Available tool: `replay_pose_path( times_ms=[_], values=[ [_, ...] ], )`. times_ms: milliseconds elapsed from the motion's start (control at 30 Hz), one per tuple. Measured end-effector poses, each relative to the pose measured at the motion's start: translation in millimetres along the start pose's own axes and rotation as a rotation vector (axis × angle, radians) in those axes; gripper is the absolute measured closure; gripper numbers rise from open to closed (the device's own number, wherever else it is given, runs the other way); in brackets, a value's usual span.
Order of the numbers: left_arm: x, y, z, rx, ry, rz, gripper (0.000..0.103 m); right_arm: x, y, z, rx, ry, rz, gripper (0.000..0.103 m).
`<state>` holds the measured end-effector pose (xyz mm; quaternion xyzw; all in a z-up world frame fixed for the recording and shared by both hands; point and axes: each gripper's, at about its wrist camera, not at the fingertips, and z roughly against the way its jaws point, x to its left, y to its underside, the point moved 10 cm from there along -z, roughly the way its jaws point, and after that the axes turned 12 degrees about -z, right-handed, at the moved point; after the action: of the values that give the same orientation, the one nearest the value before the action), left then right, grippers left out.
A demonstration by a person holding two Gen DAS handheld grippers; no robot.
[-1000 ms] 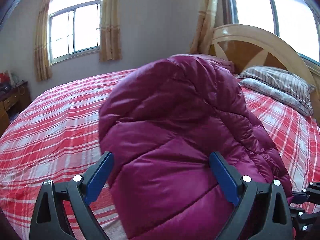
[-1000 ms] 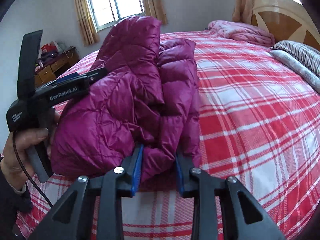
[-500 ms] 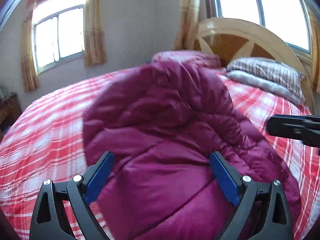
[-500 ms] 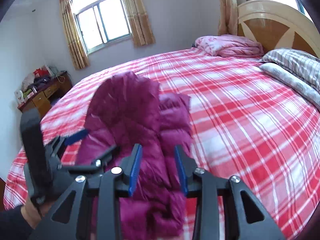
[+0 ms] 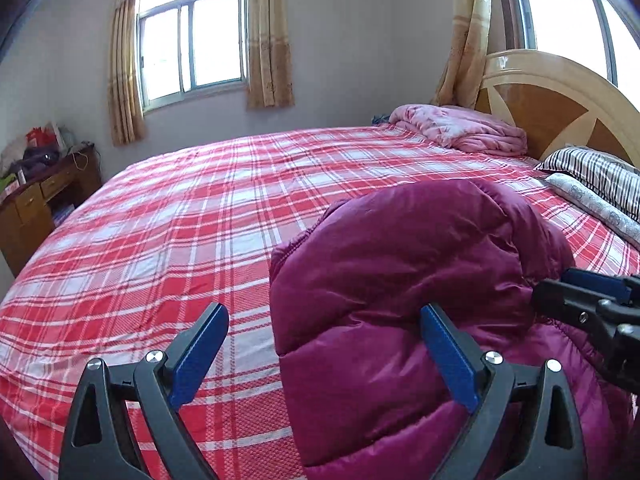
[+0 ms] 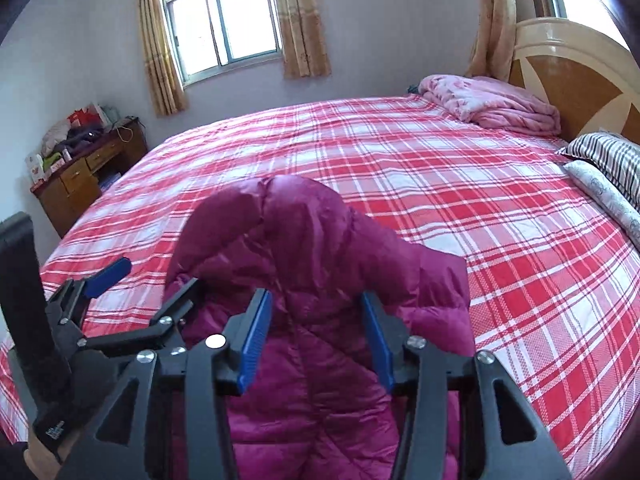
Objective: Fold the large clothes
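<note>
One blanket (image 5: 460, 130) beyond jacket (image 5: 400, 280).

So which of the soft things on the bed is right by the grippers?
The magenta puffer jacket, bunched on the near part of the plaid sheet. The pink folded quilt and striped pillow lie by the headboard.

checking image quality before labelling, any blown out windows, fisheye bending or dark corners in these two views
Left wrist view: both windows are blown out to white, the plaid bedsheet bulges with fisheye curve, the corners vignette dark, and the maroon down jacket stays sharp. Right wrist view: the same white window glare, a bowed headboard, and a dark blurred patch at the upper right corner.
</note>
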<state>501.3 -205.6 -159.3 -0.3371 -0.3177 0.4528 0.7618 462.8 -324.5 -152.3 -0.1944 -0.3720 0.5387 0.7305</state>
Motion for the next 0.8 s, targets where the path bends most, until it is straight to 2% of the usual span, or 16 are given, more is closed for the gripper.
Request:
replay_pose_path(
  times_ms=[100, 300, 500, 800],
  values=[
    [-21.7, -1.8, -9.3, 0.014, 0.005, -0.038, 0.006, -20.4, 9.9, -11.0, 0.017, 0.015, -0.017, 0.053],
    [-46.0, 6.7, -27.2, 0.069, -0.063, -0.143, 0.003, -31.1, 20.5, -23.1, 0.035, 0.024, -0.006, 0.052],
    [-47.3, 17.1, -42.8, 0.112, -0.010, -0.102, 0.001, -40.9, 27.7, -30.9, 0.048, -0.009, -0.065, 0.051],
    [-51.3, 21.9, -49.7, 0.139, 0.002, -0.101, 0.001, -42.8, 31.3, -34.8, 0.063, -0.017, -0.086, 0.050]
  ],
)
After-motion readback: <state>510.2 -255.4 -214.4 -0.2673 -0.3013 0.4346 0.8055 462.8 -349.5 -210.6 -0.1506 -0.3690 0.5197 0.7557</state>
